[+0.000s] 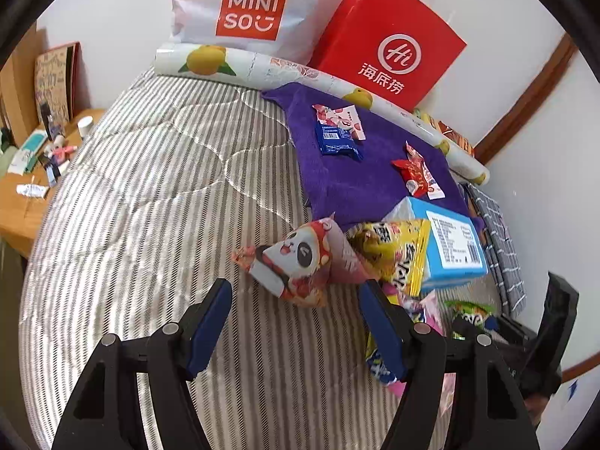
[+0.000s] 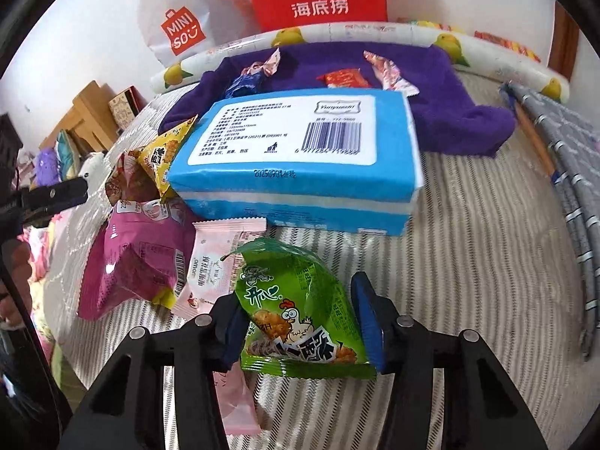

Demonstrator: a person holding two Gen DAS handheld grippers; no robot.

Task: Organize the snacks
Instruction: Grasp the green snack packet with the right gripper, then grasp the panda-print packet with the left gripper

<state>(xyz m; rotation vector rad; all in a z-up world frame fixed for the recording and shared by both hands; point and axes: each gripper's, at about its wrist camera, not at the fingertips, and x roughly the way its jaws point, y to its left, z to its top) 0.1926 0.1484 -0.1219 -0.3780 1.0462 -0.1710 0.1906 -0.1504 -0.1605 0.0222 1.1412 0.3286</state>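
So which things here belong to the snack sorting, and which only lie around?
Belong: green packet, panda packet, yellow packet, pink packet, purple cloth.
Lying about: blue box, red bag, white bag.

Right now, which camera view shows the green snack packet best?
The right wrist view. There the green snack packet fills the centre, between the fingers of the right gripper, with its chicken drawing clear. In the left wrist view only a small part of it shows near the lower right.

pink wafer packet (image 2: 221, 273) partly hidden under green snack bag (image 2: 300, 307).
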